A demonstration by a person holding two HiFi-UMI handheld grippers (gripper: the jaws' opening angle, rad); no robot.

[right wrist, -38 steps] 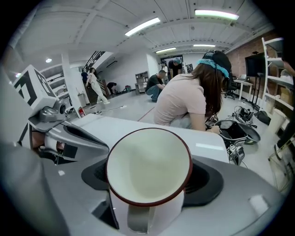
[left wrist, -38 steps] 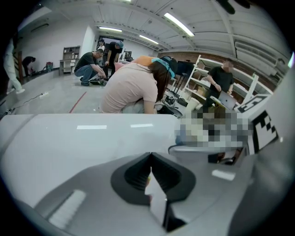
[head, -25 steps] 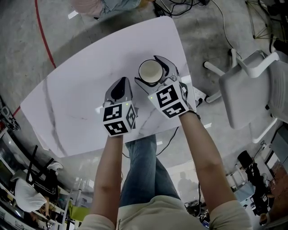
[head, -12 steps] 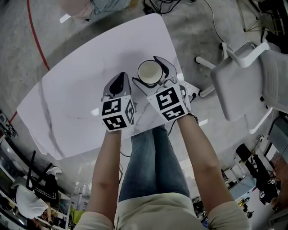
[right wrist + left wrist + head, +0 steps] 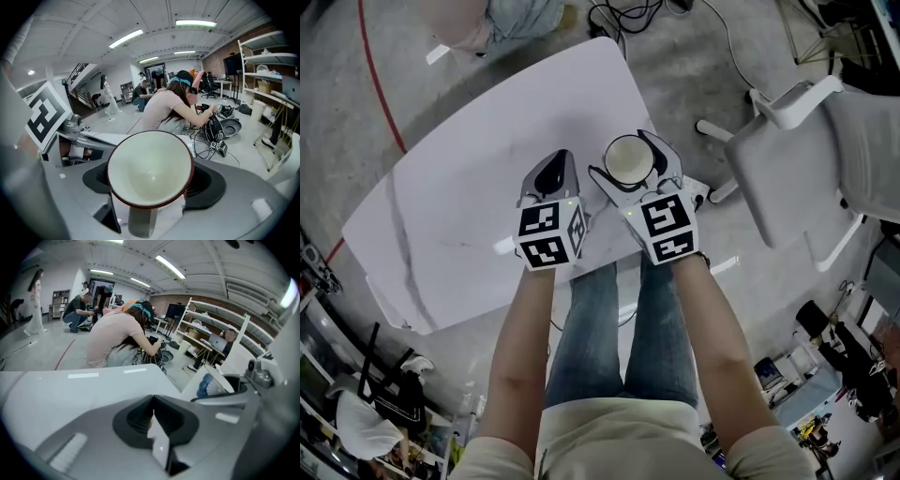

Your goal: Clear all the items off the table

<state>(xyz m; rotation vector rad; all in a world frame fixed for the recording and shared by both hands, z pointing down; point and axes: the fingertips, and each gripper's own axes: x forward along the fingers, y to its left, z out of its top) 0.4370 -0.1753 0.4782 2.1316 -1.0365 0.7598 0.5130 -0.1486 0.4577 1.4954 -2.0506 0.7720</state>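
A cup (image 5: 627, 159), cream inside with a dark red rim, sits between the fingers of my right gripper (image 5: 624, 156), which is shut on it. It is held over the right edge of the white marble table (image 5: 459, 187). In the right gripper view the cup (image 5: 150, 168) fills the space between the jaws of that gripper (image 5: 151, 190), mouth towards the camera. My left gripper (image 5: 551, 174) is just left of it over the table, shut with nothing in it. The left gripper view shows that gripper (image 5: 153, 401) closed, with the cup (image 5: 216, 384) at right.
A white chair (image 5: 797, 159) stands on the floor to the right of the table. A crouching person (image 5: 492, 17) and cables (image 5: 628, 14) are beyond the far edge. A red line (image 5: 380, 89) runs along the floor at left. Shelves (image 5: 220, 333) stand further back.
Both grippers have drifted right relative to the table, so the cup is now at its right edge. The cup stays gripped and the left gripper stays shut.
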